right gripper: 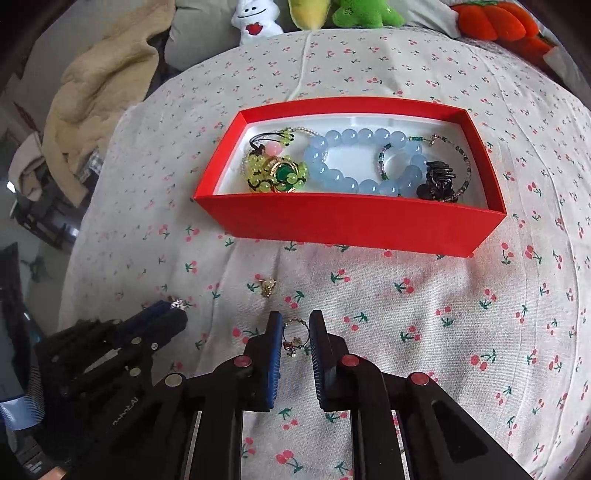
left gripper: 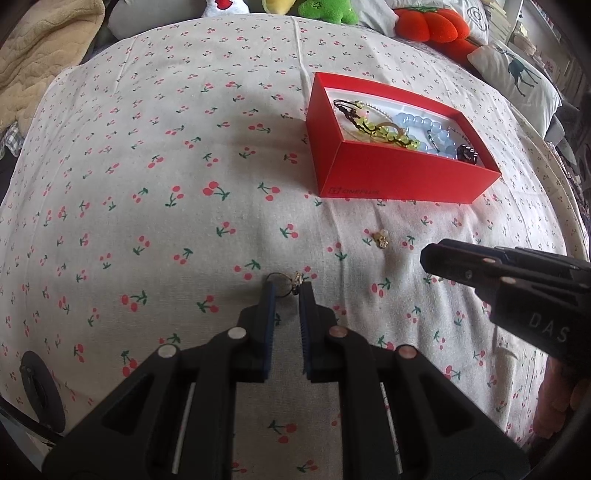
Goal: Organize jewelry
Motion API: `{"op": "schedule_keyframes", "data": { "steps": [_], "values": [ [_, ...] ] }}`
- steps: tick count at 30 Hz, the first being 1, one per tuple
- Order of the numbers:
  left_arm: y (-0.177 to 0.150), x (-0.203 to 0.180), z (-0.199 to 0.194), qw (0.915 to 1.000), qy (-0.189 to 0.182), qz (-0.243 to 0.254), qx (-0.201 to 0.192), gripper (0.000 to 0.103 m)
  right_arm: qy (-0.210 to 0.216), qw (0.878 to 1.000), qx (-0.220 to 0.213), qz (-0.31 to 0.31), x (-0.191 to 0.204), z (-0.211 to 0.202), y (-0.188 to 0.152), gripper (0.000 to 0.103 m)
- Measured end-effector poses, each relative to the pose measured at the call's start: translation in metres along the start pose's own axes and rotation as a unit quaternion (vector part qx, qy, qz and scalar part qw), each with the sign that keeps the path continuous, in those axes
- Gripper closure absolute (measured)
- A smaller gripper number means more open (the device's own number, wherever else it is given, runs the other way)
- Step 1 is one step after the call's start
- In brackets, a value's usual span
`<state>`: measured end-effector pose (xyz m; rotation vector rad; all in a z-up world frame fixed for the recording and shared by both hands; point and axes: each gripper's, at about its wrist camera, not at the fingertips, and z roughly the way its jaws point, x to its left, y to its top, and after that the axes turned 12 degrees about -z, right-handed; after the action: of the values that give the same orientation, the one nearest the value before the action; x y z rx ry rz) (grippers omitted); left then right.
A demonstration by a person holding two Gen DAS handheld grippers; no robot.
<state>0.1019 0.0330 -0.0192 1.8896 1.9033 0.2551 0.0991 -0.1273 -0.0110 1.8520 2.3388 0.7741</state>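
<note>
While angled down: left hand-held gripper (left gripper: 285, 291) clamps a ring (left gripper: 283, 285); right hand-held gripper (right gripper: 295, 334) clamps another ring (right gripper: 294, 334)

Plush toys (left gripper: 325, 9) cut off by the top edge. Small gold piece (left gripper: 380, 238) on the cloth too tiny to identify. Bracelets (left gripper: 373, 129) partly hidden behind the red box wall (left gripper: 399, 177).
</note>
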Motion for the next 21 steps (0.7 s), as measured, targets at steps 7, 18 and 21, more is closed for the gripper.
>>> {"op": "schedule_keyframes", "data": {
  "steps": [7,18,21],
  "values": [
    [0.001,-0.001,-0.003,1.0000,-0.004,-0.001,-0.002,0.089,0.134,0.989,-0.059,0.011,0.005,-0.048,0.003,0.088],
    [-0.001,0.002,-0.006,1.0000,-0.004,-0.004,-0.002,0.089,0.077,0.992,0.012,0.097,-0.045,-0.022,-0.011,0.056],
    [0.000,0.002,-0.005,1.0000,-0.004,-0.006,-0.002,0.089,0.063,0.995,0.012,0.075,-0.041,-0.023,-0.010,0.054]
  ]
}}
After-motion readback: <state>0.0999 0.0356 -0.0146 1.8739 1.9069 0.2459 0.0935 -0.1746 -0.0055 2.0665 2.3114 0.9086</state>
